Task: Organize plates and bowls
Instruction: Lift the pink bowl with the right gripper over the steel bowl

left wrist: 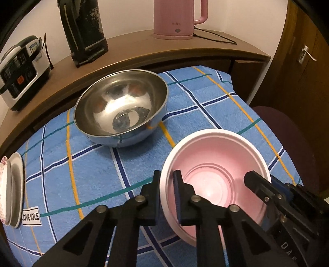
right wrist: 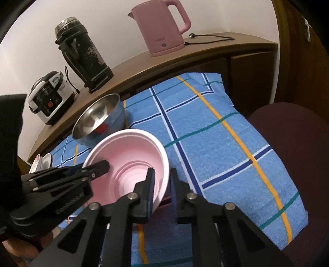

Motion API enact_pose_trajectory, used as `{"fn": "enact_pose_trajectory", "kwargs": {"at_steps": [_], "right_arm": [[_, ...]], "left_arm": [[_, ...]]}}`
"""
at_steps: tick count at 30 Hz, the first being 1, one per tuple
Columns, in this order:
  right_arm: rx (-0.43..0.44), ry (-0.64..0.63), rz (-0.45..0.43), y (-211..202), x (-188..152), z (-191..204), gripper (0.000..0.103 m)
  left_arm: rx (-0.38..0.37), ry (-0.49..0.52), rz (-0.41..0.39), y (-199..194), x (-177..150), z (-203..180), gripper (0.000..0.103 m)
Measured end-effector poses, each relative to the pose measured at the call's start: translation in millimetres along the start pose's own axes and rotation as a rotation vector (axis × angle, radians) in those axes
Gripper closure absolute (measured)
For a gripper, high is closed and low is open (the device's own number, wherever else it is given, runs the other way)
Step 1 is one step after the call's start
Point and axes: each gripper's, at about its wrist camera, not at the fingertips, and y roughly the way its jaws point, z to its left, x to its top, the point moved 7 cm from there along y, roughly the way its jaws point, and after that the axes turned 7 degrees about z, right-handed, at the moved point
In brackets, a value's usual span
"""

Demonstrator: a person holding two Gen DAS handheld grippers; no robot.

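From the left wrist, we are clamping our left gripper [left wrist: 167,184] on the pink bowl's [left wrist: 216,164] near rim, beside the steel bowl [left wrist: 121,106] on the checked cloth [left wrist: 82,164]. From the right wrist, our right gripper [right wrist: 161,182] is pinching the opposite rim.

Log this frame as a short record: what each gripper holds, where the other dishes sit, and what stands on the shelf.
left gripper: shut on the pink bowl's left rim, one finger inside, one outside
right gripper: shut on the same bowl's right rim
steel bowl: upright on the blue checked cloth, behind the pink bowl, apart from it
plates: stacked at the cloth's left edge
shelf: pink kettle, dark flask, rice cooker
bowl lifted or resting: cannot tell
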Motion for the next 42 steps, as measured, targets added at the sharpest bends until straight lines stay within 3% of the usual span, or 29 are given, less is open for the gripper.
{"fn": "enact_pose_trajectory", "kwargs": {"at_steps": [10,20,29,36,42], "right_arm": [[-0.041,-0.024,-0.028,-13,4,12,0.091],[-0.011,-0.086,-0.076,-37,16,45,0.091],[0.043,-0.169,-0.123,-50,51,94,0.091],[0.07,-0.191,-0.132,-37,92,125,0.091],[0.073,-0.181,-0.087,-4,119,130,0.091]], "left_arm": [[-0.004,-0.006,-0.063,-24,1,7,0.089],[0.024,-0.043,-0.155,-64,6,33,0.089],[0.061,-0.098,-0.237,-94,34,74,0.089],[0.101,-0.132,-0.256,-91,70,104,0.089],[0.11,-0.152,-0.22,-59,96,116,0.089]]}}
